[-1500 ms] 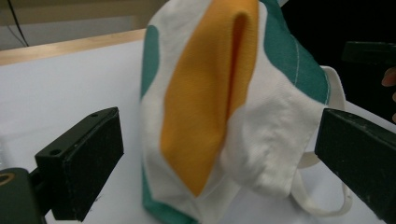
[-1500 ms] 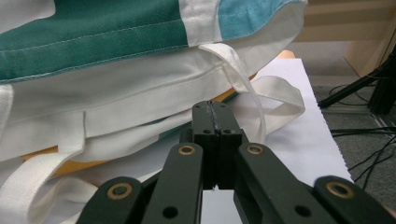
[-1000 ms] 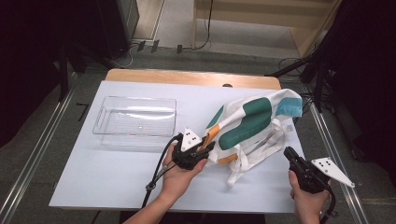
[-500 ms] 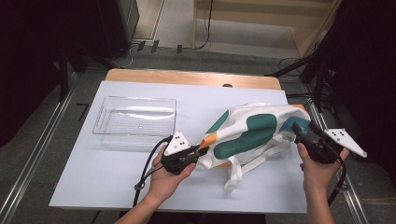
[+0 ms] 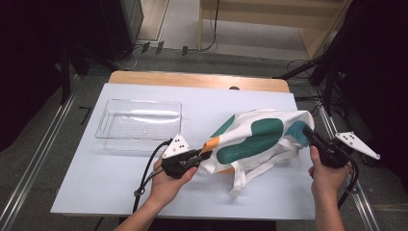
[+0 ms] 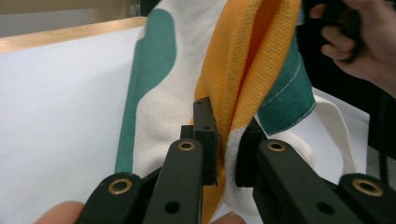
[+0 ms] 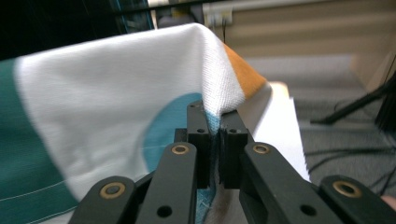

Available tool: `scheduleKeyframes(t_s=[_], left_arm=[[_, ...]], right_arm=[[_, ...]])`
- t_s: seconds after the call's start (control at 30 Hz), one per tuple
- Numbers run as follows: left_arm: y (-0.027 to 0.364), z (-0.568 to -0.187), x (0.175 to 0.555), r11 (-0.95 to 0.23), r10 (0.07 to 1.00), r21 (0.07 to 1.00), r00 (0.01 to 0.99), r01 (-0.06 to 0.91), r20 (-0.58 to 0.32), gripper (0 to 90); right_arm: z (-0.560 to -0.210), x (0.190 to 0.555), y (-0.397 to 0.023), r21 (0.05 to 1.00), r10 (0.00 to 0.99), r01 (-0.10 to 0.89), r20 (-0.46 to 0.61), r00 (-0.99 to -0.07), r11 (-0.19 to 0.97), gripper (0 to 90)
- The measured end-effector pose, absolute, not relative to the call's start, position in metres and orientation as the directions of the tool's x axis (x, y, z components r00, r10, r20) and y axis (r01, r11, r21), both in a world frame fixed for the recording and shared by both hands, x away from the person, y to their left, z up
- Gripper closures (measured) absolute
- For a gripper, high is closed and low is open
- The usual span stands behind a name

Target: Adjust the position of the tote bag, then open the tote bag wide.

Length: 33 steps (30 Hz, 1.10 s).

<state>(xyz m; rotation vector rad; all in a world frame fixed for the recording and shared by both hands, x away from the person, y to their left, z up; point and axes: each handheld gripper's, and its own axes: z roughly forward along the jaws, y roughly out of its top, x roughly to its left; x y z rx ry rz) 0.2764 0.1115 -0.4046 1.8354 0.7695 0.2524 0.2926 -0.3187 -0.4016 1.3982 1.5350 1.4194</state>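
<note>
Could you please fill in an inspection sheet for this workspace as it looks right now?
Surface: white table, wooden strip at its far edge.
Job's things: patterned cloth bag, held stretched between both grippers, straps hanging.
Clutter: empty clear plastic tray.
Grippers: left gripper shut on the bag's orange edge; right gripper, jaws just closed, pinches its teal corner.
Cables: black cable trails from left gripper.
Surroundings: floor cables, dark stands.

A clear plastic tray (image 5: 138, 125) sits empty on the left part of the white table (image 5: 96, 178), its long side running across. Behind the white top a strip of wooden edge (image 5: 197, 79) shows. Black cables (image 5: 308, 72) trail over the grey floor beyond.
</note>
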Motion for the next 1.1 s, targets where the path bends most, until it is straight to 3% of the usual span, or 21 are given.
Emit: scheduleKeyframes(t_s=[0.17, 0.23, 0.37, 0.47, 0.5, 0.53, 0.57, 0.63, 0.67, 0.73, 0.77, 0.83, 0.9, 1.1], left_arm=[[0.111, -0.376, 0.29, -0.15, 0.606, 0.912, 0.765, 0.381, -0.22, 84.5], [0.113, -0.372, 0.301, -0.121, 0.628, 0.903, 0.737, 0.412, -0.252, 83.9], [0.114, -0.377, 0.324, -0.126, 0.662, 0.863, 0.689, 0.489, -0.294, 79.5], [0.115, -0.383, 0.33, -0.117, 0.671, 0.854, 0.674, 0.507, -0.308, 72.0], [0.115, -0.384, 0.328, -0.107, 0.668, 0.858, 0.676, 0.503, -0.312, 66.5], [0.114, -0.384, 0.324, -0.113, 0.654, 0.866, 0.693, 0.487, -0.304, 63.4], [0.114, -0.384, 0.324, -0.113, 0.654, 0.866, 0.693, 0.487, -0.304, 61.2], [0.11, -0.383, 0.321, -0.127, 0.661, 0.867, 0.693, 0.482, -0.288, 59.0], [0.108, -0.383, 0.321, -0.124, 0.665, 0.866, 0.688, 0.484, -0.289, 57.4], [0.105, -0.384, 0.322, -0.128, 0.664, 0.866, 0.691, 0.484, -0.287, 57.0], [0.102, -0.384, 0.321, -0.137, 0.666, 0.868, 0.693, 0.477, -0.275, 66.5], [0.101, -0.382, 0.321, -0.141, 0.663, 0.873, 0.699, 0.466, -0.267, 79.3], [0.099, -0.377, 0.321, -0.14, 0.656, 0.877, 0.707, 0.459, -0.265, 84.5], [0.1, -0.354, 0.333, -0.103, 0.652, 0.886, 0.703, 0.451, -0.282, 85.3]], right_arm=[[-0.374, 0.254, -0.316, 0.968, 0.947, 0.183, 0.215, -0.237, -0.173, 87.7], [-0.363, 0.244, -0.314, 0.976, 0.96, 0.168, 0.172, -0.223, -0.136, 87.6], [-0.361, 0.234, -0.316, 0.971, 0.957, 0.197, 0.178, -0.227, -0.134, 87.5], [-0.38, 0.235, -0.319, 0.963, 0.953, 0.229, 0.197, -0.229, -0.144, 86.9], [-0.386, 0.236, -0.321, 0.96, 0.952, 0.236, 0.204, -0.227, -0.149, 84.4], [-0.395, 0.239, -0.326, 0.96, 0.956, 0.243, 0.191, -0.221, -0.136, 65.7], [-0.395, 0.239, -0.326, 0.96, 0.956, 0.243, 0.191, -0.221, -0.136, 65.7], [-0.399, 0.243, -0.328, 0.957, 0.96, 0.258, 0.19, -0.208, -0.134, 44.7], [-0.403, 0.248, -0.33, 0.948, 0.959, 0.286, 0.203, -0.2, -0.14, 40.9], [-0.409, 0.253, -0.331, 0.934, 0.957, 0.327, 0.216, -0.192, -0.145, 45.9], [-0.415, 0.256, -0.331, 0.925, 0.952, 0.353, 0.225, -0.21, -0.141, 66.0], [-0.417, 0.253, -0.327, 0.928, 0.95, 0.35, 0.213, -0.228, -0.124, 78.7], [-0.413, 0.248, -0.321, 0.938, 0.955, 0.332, 0.184, -0.233, -0.1, 82.4], [-0.394, 0.222, -0.313, 0.964, 0.955, 0.245, 0.167, -0.244, -0.106, 83.9]])
